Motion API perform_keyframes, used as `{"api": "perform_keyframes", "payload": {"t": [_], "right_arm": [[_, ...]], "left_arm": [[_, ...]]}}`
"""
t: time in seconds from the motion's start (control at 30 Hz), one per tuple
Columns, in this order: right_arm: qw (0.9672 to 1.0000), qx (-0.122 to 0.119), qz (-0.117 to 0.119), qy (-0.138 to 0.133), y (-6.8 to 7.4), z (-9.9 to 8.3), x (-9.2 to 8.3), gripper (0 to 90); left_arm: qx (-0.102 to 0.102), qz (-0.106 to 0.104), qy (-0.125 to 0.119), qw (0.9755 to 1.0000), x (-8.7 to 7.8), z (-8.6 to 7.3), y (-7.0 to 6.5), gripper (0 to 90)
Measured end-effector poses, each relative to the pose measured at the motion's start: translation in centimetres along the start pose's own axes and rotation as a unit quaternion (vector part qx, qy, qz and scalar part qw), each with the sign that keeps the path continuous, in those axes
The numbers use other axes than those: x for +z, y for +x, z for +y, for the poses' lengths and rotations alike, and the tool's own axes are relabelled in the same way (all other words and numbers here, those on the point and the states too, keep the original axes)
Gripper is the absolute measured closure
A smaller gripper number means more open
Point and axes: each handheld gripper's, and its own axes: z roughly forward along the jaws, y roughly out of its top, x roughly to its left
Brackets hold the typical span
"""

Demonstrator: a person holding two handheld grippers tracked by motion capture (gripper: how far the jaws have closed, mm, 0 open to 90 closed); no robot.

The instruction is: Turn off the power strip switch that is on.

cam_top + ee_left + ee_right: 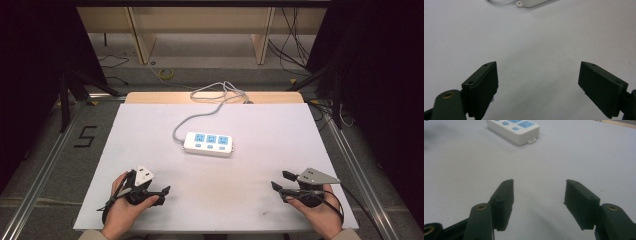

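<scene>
A white counter [150,150] spreads under each gripper; well beyond lie a grey floor [210,70], loose cables [295,35] and wooden shelf legs [140,35].

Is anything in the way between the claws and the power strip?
No. Bare white table lies between the power strip and both the left claw and the right claw. Both claws are open and empty.

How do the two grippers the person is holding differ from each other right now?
The left gripper rests near the table's left front corner, its plate tilted up on edge; the right gripper sits at the right front, its plate lying flat. Each points inward. Both are open, hold nothing, and lie apart from the power strip.
</scene>
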Motion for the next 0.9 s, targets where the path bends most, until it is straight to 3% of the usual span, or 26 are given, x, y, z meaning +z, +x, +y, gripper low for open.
{"api": "perform_keyframes", "payload": {"t": [0.3, 0.47, 0.57, 0.6, 0.9], "right_arm": [[1.0, 0.0, -0.007, 0.005, 0.4, 0.1, 0.0, 48.2], [0.9994, -0.018, -0.024, 0.02, 0.6, 0.6, -0.3, 73.5], [0.9991, -0.022, -0.027, 0.026, 0.7, 0.8, -0.4, 81.0], [0.9984, -0.031, -0.031, 0.035, 0.8, 1.1, -0.5, 87.7], [0.9975, -0.035, -0.035, 0.05, 0.9, 1.7, -0.7, 90.0]], "left_arm": [[-0.002, 0.0, -0.001, 1.0, 0.0, 0.0, 0.0, 16.1], [0.0, 0.0, -0.002, 1.0, 0.0, 0.0, 0.0, 16.2], [-0.001, 0.001, -0.001, 1.0, 0.1, 0.0, 0.0, 16.3], [-0.001, 0.002, 0.0, 1.0, 0.1, 0.0, 0.0, 16.3], [0.0, 0.002, -0.001, 1.0, 0.0, -0.1, -0.1, 16.3]]}}
